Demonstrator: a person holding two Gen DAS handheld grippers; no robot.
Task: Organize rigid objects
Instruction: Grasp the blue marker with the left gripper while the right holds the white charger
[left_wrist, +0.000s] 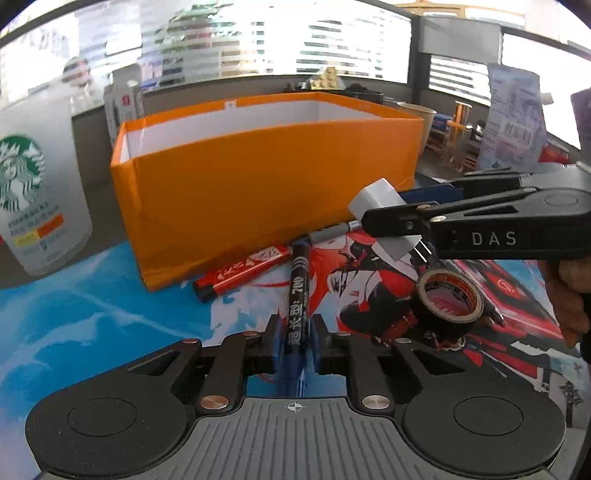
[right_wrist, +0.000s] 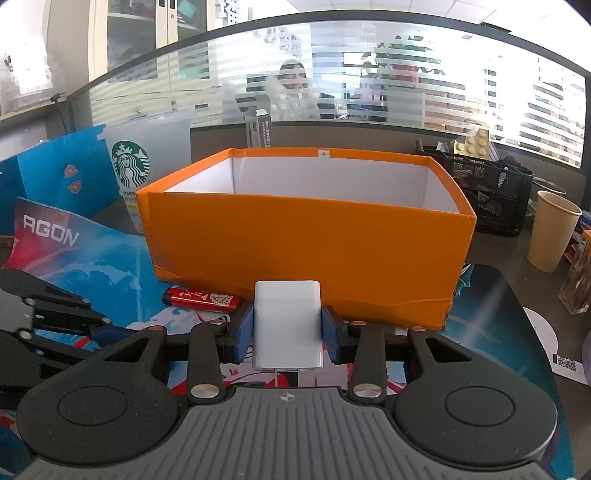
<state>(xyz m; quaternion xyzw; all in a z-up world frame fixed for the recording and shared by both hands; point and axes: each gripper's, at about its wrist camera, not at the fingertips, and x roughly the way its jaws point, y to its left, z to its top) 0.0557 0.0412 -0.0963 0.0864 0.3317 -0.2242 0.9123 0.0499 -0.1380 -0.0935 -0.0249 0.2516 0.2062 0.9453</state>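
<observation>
My left gripper is shut on a black marker with white print, pointing toward the orange box. My right gripper is shut on a white charger plug, held above the mat just in front of the orange box; the box shows white inner walls and its floor is hidden. In the left wrist view the right gripper holds the charger to the right. A red lighter lies at the box's front; it also shows in the right wrist view.
A roll of black tape and a grey pen lie on the printed mat. A Starbucks cup stands left of the box. A paper cup and a black mesh organizer stand to the right.
</observation>
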